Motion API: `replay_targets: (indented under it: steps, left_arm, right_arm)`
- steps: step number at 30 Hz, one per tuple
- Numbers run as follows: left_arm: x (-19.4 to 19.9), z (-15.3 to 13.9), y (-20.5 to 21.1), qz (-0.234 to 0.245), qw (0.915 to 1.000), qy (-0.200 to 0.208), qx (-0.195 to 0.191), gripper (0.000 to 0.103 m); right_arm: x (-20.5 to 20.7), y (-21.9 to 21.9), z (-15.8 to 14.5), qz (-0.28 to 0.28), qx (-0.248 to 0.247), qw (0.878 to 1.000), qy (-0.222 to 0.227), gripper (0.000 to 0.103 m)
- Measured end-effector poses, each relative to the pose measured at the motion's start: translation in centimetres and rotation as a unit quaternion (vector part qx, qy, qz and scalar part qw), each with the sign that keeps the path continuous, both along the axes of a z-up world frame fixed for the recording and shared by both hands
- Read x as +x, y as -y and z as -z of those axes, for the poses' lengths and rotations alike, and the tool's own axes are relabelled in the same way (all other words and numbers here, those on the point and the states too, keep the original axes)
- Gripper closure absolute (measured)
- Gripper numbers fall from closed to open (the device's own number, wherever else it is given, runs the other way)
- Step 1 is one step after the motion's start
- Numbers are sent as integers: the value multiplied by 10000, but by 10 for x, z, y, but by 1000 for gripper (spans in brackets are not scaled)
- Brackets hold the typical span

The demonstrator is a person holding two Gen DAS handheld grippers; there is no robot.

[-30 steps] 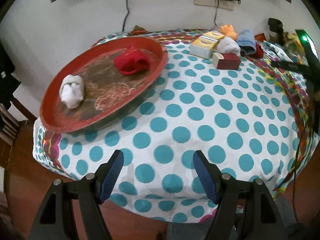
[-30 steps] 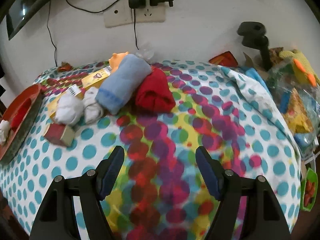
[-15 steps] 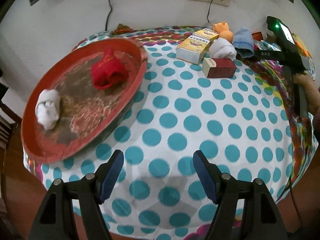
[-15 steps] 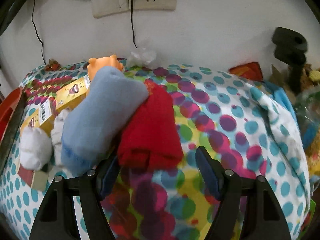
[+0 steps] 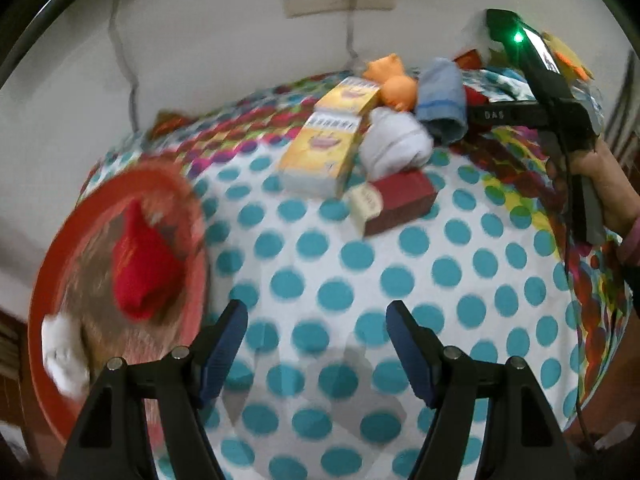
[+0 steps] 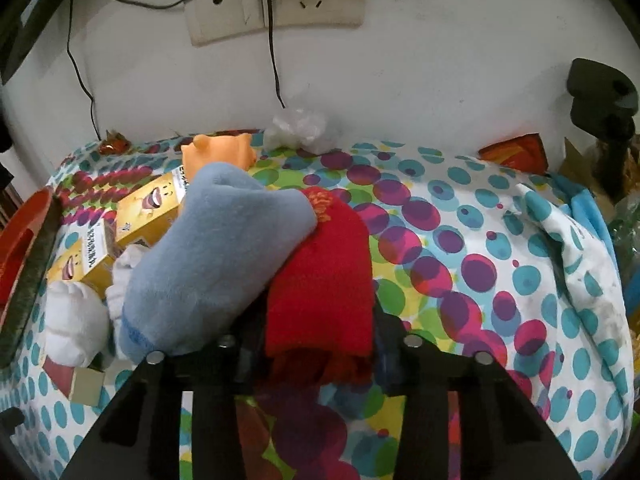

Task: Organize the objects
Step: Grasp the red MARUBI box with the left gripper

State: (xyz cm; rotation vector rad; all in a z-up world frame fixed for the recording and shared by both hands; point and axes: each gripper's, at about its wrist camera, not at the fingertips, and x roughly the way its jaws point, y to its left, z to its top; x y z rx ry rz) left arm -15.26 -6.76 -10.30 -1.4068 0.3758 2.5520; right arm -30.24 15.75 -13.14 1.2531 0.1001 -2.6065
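Right gripper [image 6: 320,344]: jaws closing on the near end of the red sock [image 6: 320,280], cloth bunched between the pads. Left gripper [image 5: 316,340]: wide open, empty, above bare dotted tablecloth [image 5: 400,280].

Risks, judged: blue sock [image 6: 208,256], just left of the right gripper, overlapping the red one, likely to drag along on lifting. Soft knit apt to slip from a shallow pinch. White sock [image 6: 76,328] and yellow box [image 6: 144,216] further left, liable to shift.

Materials: fleecy rolled cloth; stiff card; red tray [image 5: 60,264], round and shallow, left of the left gripper.
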Motion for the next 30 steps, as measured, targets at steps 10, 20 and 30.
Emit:
replay_targets:
  steps: [10,20,30]
  left_arm:
    - [-40,4,-37,1117,9936,152,-12,29]
    - [-77,12,-56,1591,9858,511,-149,29]
    - [-80,28,-69,1956,9763,911,-160,29]
  right_arm:
    - [46,-21,0,104,-404,9991,84,68]
    - [64,-40,3,305,-676,9972,93,67]
    - [64,-30,2,237,-341,9991,67,62]
